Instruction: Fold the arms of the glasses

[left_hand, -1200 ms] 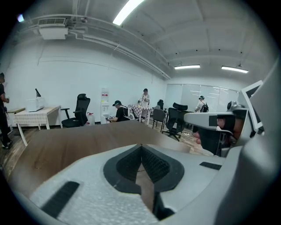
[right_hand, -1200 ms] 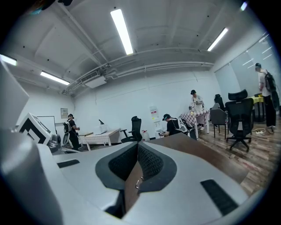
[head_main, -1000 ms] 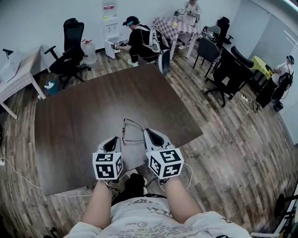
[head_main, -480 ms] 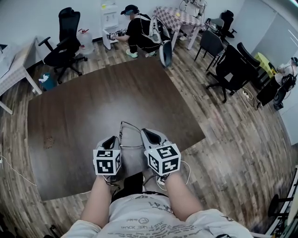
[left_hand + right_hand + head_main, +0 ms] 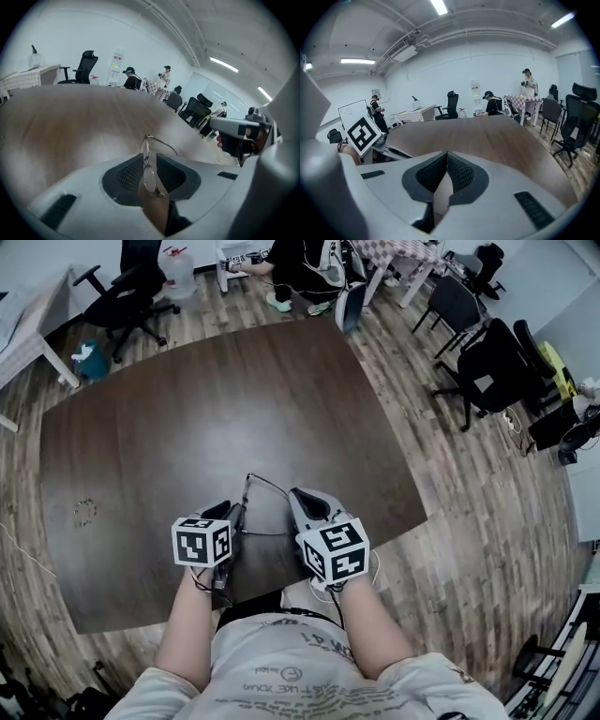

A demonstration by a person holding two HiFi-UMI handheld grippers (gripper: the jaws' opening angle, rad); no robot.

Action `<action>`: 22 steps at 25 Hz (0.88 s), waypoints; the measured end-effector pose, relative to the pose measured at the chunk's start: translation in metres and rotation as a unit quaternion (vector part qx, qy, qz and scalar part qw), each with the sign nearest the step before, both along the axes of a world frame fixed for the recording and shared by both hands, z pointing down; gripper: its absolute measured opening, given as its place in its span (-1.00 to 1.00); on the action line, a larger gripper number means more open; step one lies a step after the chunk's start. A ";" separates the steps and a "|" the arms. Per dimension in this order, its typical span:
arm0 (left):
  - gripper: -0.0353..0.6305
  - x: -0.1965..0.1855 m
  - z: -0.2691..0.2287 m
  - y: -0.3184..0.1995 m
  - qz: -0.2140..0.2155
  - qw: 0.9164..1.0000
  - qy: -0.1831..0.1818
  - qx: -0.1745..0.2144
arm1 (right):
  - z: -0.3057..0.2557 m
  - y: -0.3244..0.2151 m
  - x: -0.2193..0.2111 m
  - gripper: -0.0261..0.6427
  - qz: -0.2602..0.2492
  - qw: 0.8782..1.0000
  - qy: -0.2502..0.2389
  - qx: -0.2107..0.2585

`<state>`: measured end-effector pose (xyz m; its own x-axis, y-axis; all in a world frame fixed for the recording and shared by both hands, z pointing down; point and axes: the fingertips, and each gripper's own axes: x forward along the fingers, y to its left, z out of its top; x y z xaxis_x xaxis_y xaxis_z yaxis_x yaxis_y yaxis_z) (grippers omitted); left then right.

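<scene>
We hold the left gripper (image 5: 149, 158) clamped on the glasses (image 5: 150, 178). Its dark ribbed pads (image 5: 129, 173) press on the thin metal frame from both sides, with one lens upright in the gap. One arm of the glasses curves out beyond the jaw tips, to the right.

In the head view the left gripper (image 5: 232, 514) sits beside the right gripper (image 5: 298, 495). The glasses (image 5: 249, 493) lie in the space between the two, low over the near edge of the dark brown table (image 5: 187, 418). The open arm reaches toward the right gripper's tip; we cannot tell whether they touch.

We see the right gripper (image 5: 446, 155) with its jaws pressed together and nothing between them.

Beyond the table lies wood floor (image 5: 469, 502). A black office chair (image 5: 122, 296) stands at the far left, and a person (image 5: 300, 259) crouches at the far end.
</scene>
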<state>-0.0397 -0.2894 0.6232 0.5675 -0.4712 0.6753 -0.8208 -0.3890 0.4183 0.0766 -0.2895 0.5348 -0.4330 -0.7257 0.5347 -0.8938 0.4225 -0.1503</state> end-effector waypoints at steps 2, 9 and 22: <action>-0.63 0.004 0.010 -0.004 -0.002 0.999 0.030 -0.031 | 0.011 -0.003 0.001 -0.88 -0.008 1.000 0.008 -0.009; -0.63 0.016 0.039 -0.009 0.006 0.992 0.072 -0.108 | 0.040 -0.016 0.013 -0.88 -0.015 0.999 0.018 -0.031; -0.78 0.031 0.052 -0.018 0.021 0.990 0.044 -0.132 | 0.051 -0.021 0.021 -0.88 -0.015 0.999 0.024 -0.038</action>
<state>-0.0089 -0.3071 0.6749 0.6457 -0.2593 0.7182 -0.7614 -0.2898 0.5799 0.0975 -0.3108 0.5860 -0.4261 -0.6688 0.6092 -0.8879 0.4384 -0.1397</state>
